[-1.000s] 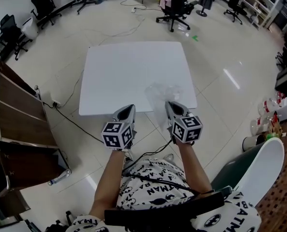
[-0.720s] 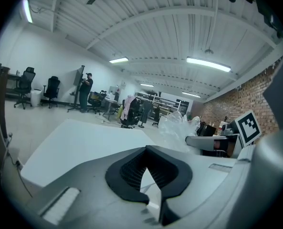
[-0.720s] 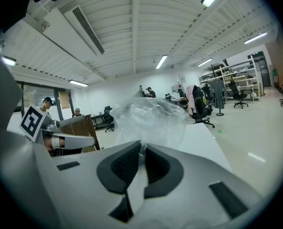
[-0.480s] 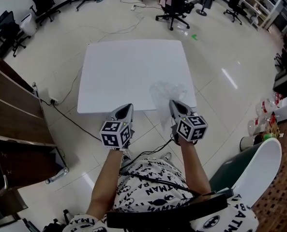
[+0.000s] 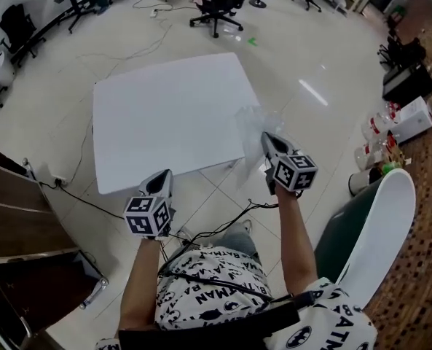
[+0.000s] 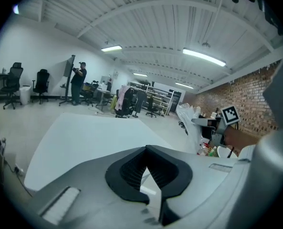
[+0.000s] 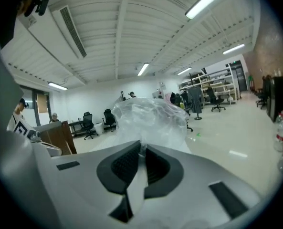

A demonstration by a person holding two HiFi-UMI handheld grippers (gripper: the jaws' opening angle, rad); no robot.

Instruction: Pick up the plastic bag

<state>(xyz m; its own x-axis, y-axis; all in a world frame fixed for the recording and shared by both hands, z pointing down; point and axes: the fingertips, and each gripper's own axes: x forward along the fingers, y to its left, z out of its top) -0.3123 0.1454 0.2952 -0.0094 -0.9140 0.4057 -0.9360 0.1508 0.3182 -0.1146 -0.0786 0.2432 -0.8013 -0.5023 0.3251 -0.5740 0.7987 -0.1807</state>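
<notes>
The clear crumpled plastic bag (image 5: 253,126) hangs over the near right corner of the white table (image 5: 165,115). My right gripper (image 5: 268,140) is shut on the bag's lower part. In the right gripper view the bag (image 7: 151,118) bulges up just beyond the closed jaws of my right gripper (image 7: 142,147), with a strip of film pinched between them. My left gripper (image 5: 162,178) sits lower and to the left, off the table's near edge, jaws together and nothing in them. The left gripper view shows my left gripper (image 6: 146,149) facing the bare tabletop (image 6: 84,137), with the lifted bag (image 6: 189,120) at the right.
Office chairs (image 5: 216,6) stand beyond the table. Bottles and boxes (image 5: 372,148) sit on the floor at the right, near a white chair back (image 5: 379,232). A cable (image 5: 77,195) runs across the floor at the left, by a wooden cabinet (image 5: 12,224). A person (image 6: 78,82) stands far off.
My right gripper has risen to the right with the bag, which has come up off the tabletop. My left gripper has dropped back to the left, away from the table edge.
</notes>
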